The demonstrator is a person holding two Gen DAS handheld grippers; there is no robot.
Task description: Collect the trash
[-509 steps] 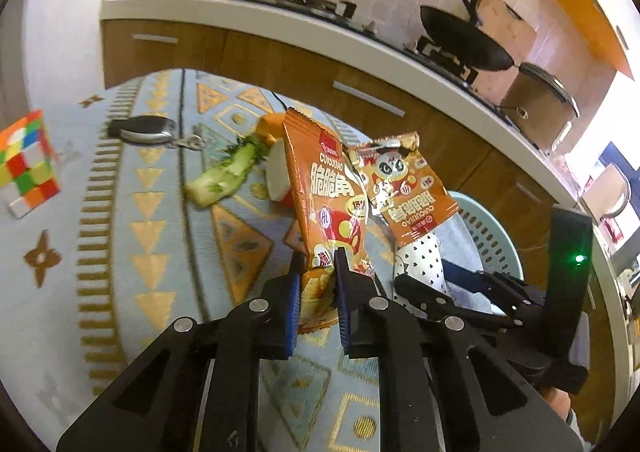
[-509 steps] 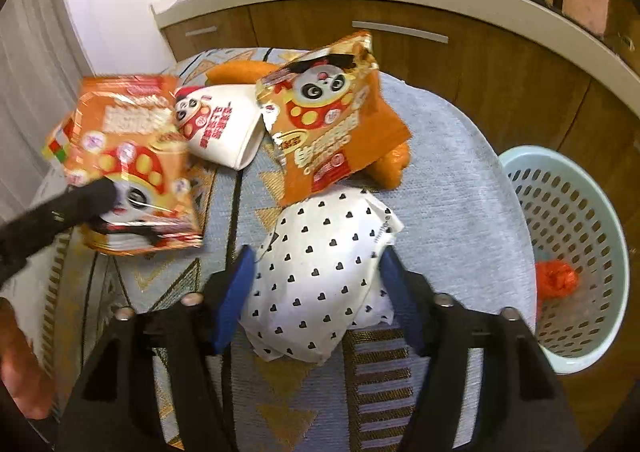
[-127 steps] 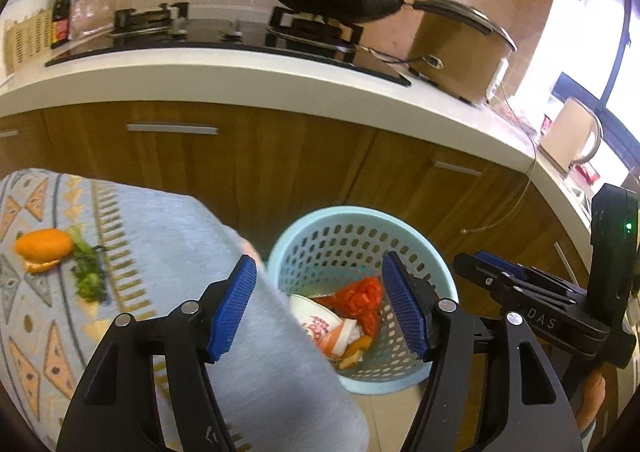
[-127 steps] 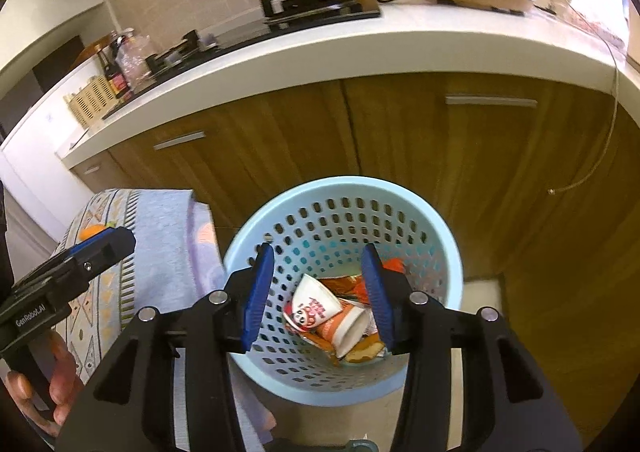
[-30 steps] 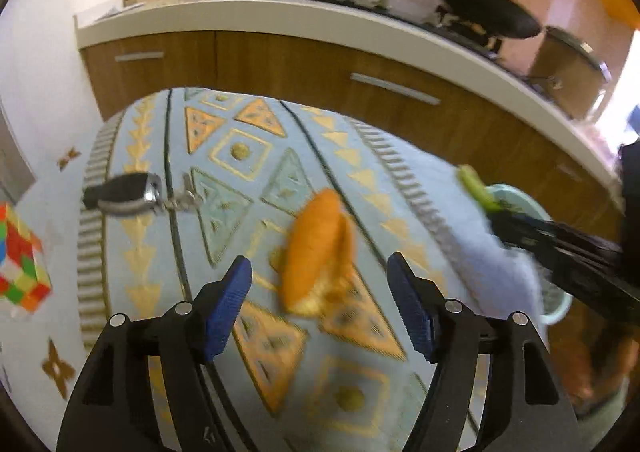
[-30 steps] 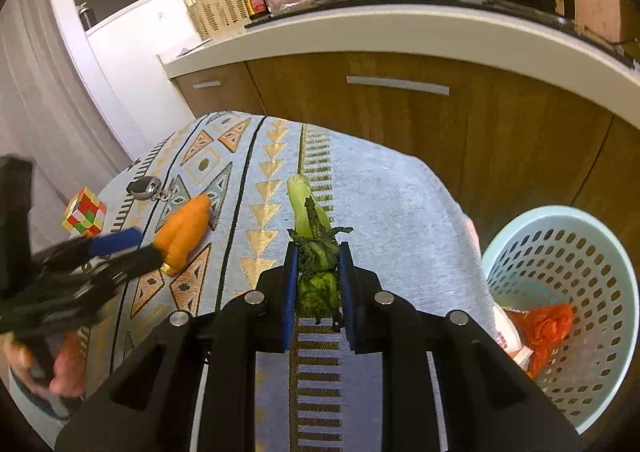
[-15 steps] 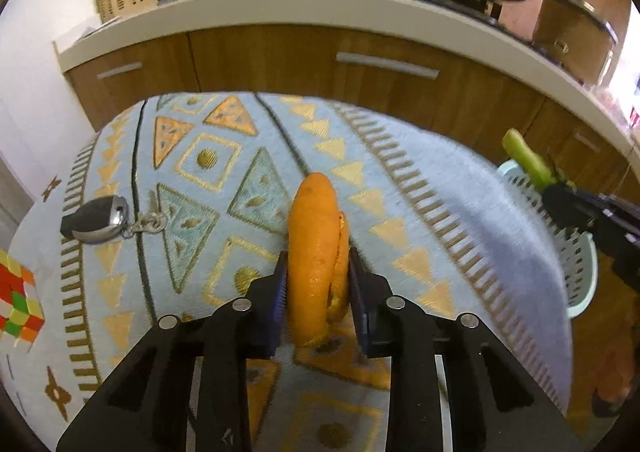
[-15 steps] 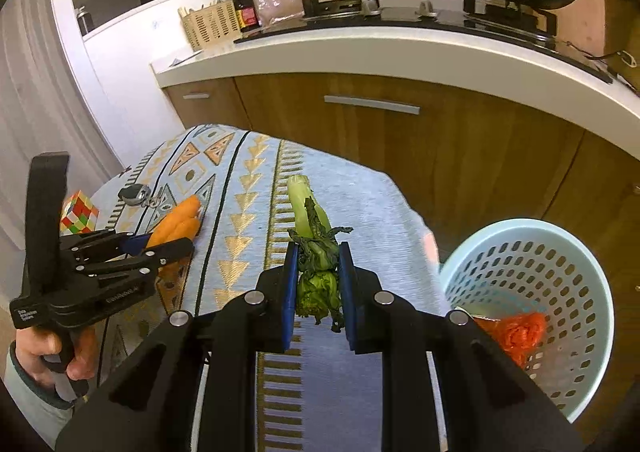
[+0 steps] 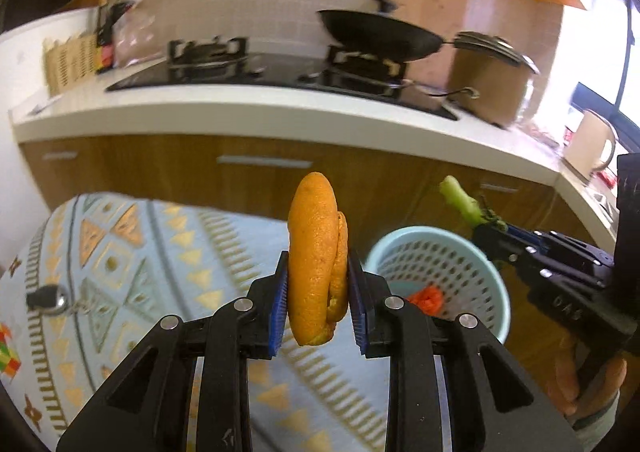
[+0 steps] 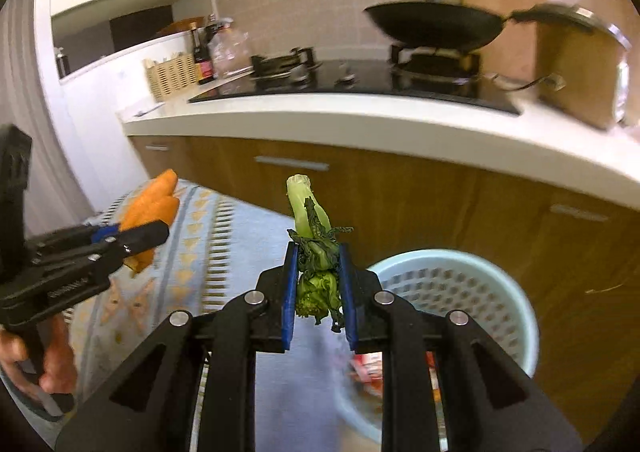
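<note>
My left gripper [image 9: 318, 302] is shut on an orange peel [image 9: 314, 252] and holds it upright in the air above the table's right edge. My right gripper [image 10: 318, 298] is shut on a wilted green vegetable stalk [image 10: 314, 248] and holds it in the air beside the light blue trash basket [image 10: 500, 284]. The basket also shows in the left wrist view [image 9: 400, 244], with red and orange trash inside. The right gripper with the stalk [image 9: 460, 199] hangs over the basket's far rim. The left gripper with the peel [image 10: 150, 207] shows at the left of the right wrist view.
The table has a patterned blue cloth [image 9: 160, 252]. A car key [image 9: 48, 298] and a colour cube [image 9: 8, 352] lie at its left. Wooden cabinets [image 9: 260, 171] and a white counter with stove and wok [image 9: 376, 31] stand behind the basket.
Both grippers have lifted off the table and moved right, closer to the basket. The left gripper closed on the peel a moment ago and now holds it raised.
</note>
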